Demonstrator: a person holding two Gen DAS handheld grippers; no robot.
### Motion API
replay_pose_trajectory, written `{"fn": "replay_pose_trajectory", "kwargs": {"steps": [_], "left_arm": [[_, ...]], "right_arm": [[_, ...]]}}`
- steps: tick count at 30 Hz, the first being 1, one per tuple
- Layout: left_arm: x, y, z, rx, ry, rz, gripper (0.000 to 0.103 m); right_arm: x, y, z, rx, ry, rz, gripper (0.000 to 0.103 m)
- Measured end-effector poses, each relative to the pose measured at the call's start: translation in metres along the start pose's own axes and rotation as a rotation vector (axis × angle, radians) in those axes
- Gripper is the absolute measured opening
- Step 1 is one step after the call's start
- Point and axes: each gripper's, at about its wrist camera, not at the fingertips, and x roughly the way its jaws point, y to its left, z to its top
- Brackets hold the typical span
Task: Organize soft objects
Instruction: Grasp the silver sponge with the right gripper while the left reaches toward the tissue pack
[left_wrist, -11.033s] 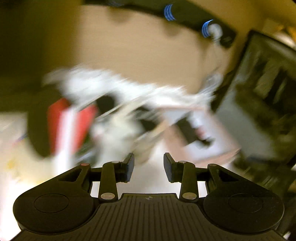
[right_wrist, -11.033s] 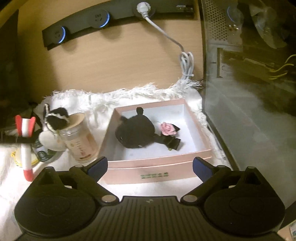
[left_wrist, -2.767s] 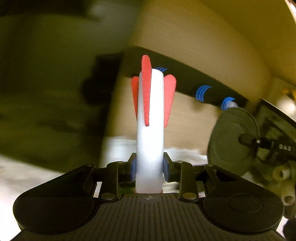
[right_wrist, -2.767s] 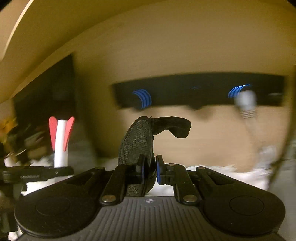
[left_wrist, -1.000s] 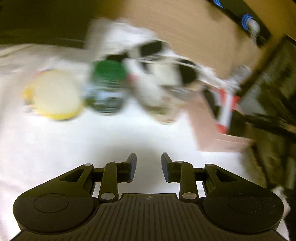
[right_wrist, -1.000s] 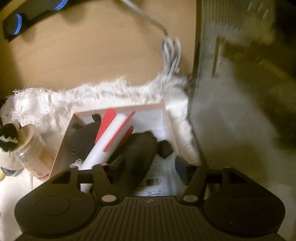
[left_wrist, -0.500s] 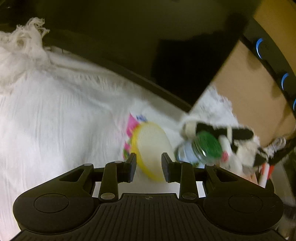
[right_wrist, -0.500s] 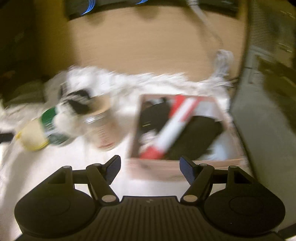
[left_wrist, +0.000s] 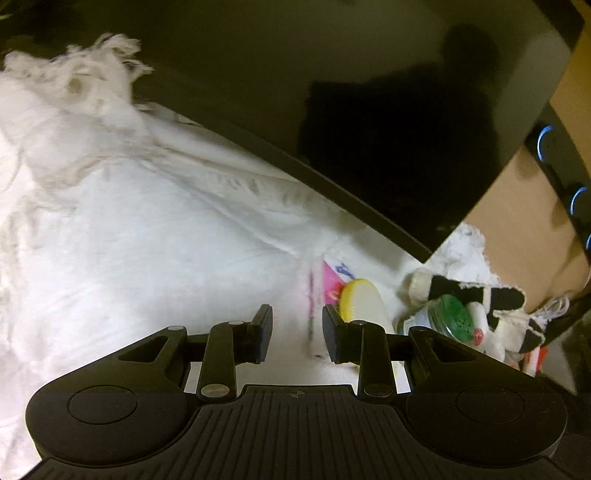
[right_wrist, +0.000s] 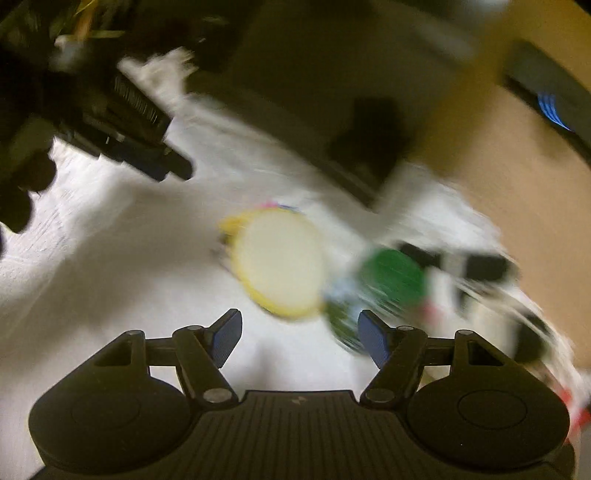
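With both your left tool (left_wrist: 297, 334) and right tool (right_wrist: 300, 338) parted and empty, steer the right one onto the round yellow-rimmed sponge (right_wrist: 279, 262) just ahead.

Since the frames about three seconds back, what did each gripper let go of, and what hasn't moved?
Both released: left gripper dropped the foam rocket, right gripper the black pad; both now open, empty over the white cloth. Yellow puff, green-capped jar and cow plush remain grouped.
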Motion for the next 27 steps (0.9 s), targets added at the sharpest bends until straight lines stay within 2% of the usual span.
{"fn": "replay_pose_trajectory", "kwargs": {"steps": [2, 4, 6, 7, 10, 12, 13, 15, 17, 21, 23, 27], "left_arm": [[-0.005, 0.008, 0.002, -0.003, 0.007, -0.021, 0.032], [-0.008, 0.014, 0.003, 0.013, 0.024, -0.036, 0.032], [-0.009, 0.016, 0.005, 0.044, 0.048, -0.051, 0.032], [-0.008, 0.015, 0.006, 0.060, 0.059, -0.061, 0.032], [-0.002, 0.009, 0.010, 0.111, 0.078, -0.095, 0.032], [0.007, 0.000, 0.014, 0.136, 0.085, -0.108, 0.032], [0.014, -0.004, 0.017, 0.142, 0.088, -0.112, 0.032], [0.031, -0.017, 0.021, 0.157, 0.099, -0.117, 0.032], [0.050, -0.033, 0.024, 0.192, 0.098, -0.103, 0.032], [0.087, -0.066, 0.021, 0.288, 0.090, -0.021, 0.032], [0.105, -0.077, 0.016, 0.323, 0.112, 0.029, 0.032], [0.127, -0.091, 0.008, 0.354, 0.162, 0.039, 0.033]], "right_arm": [[0.026, 0.022, 0.007, -0.082, 0.003, -0.017, 0.062], [0.051, 0.039, 0.011, -0.176, 0.017, -0.048, 0.060], [0.066, 0.046, 0.010, -0.232, 0.024, -0.097, 0.042], [0.068, 0.042, 0.012, -0.221, 0.034, -0.107, 0.025], [0.052, 0.005, 0.026, -0.008, 0.038, -0.052, 0.017], [0.033, -0.031, 0.031, 0.205, 0.034, -0.019, 0.014], [0.026, -0.052, 0.032, 0.349, 0.041, 0.026, 0.014], [0.013, -0.084, 0.023, 0.588, 0.059, 0.116, 0.014], [0.004, -0.098, 0.010, 0.716, 0.067, 0.148, 0.014], [0.000, -0.091, -0.008, 0.695, 0.098, 0.093, 0.014], [-0.002, -0.090, -0.017, 0.709, 0.110, 0.085, 0.014], [-0.008, -0.086, -0.025, 0.702, 0.108, 0.079, 0.015]]}}
